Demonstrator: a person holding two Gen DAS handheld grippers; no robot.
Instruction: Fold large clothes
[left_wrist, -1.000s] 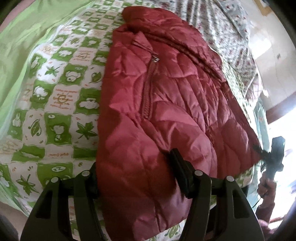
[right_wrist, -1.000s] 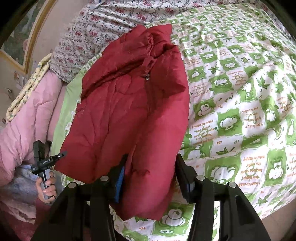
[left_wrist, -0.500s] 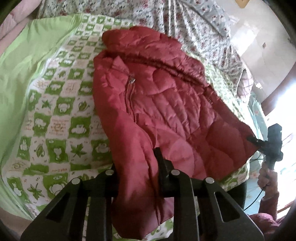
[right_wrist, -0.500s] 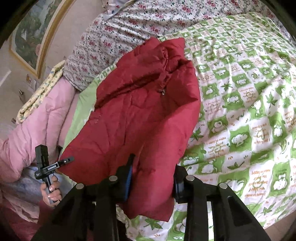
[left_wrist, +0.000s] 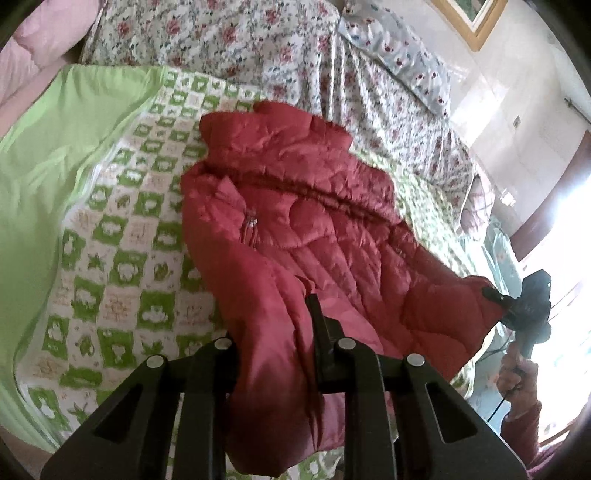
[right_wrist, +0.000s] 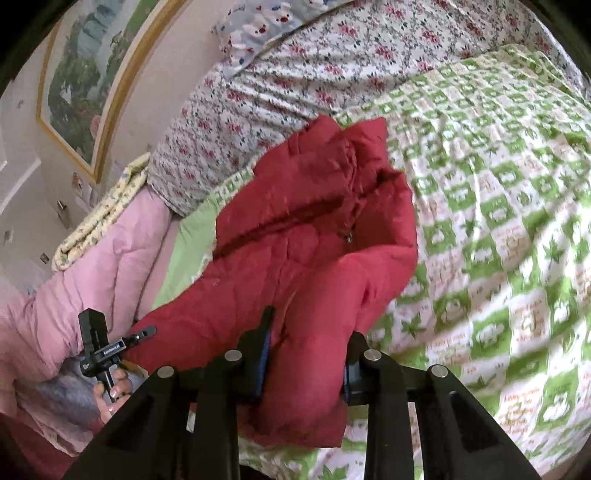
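Red jacket (left_wrist: 314, 236) (painting (right_wrist: 85, 81) only right-wrist) clamped.

Red quilted jacket (left_wrist: 314, 236); green-white checked bedspread (right_wrist: 498, 206); floral red-on-white sheet (left_wrist: 258, 48); pink quilt (right_wrist: 92, 266).

The red jacket (left_wrist: 295, 236) is quilted, faintly shiny cloth, the green-checked bedsheet (left_wrist: 122, 258) matt printed fabric, and both grippers look like matt black plastic.

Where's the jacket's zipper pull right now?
Left wrist view: zipper pull sits upper-centre on the red jacket, just below the collar, near the checked quilt.
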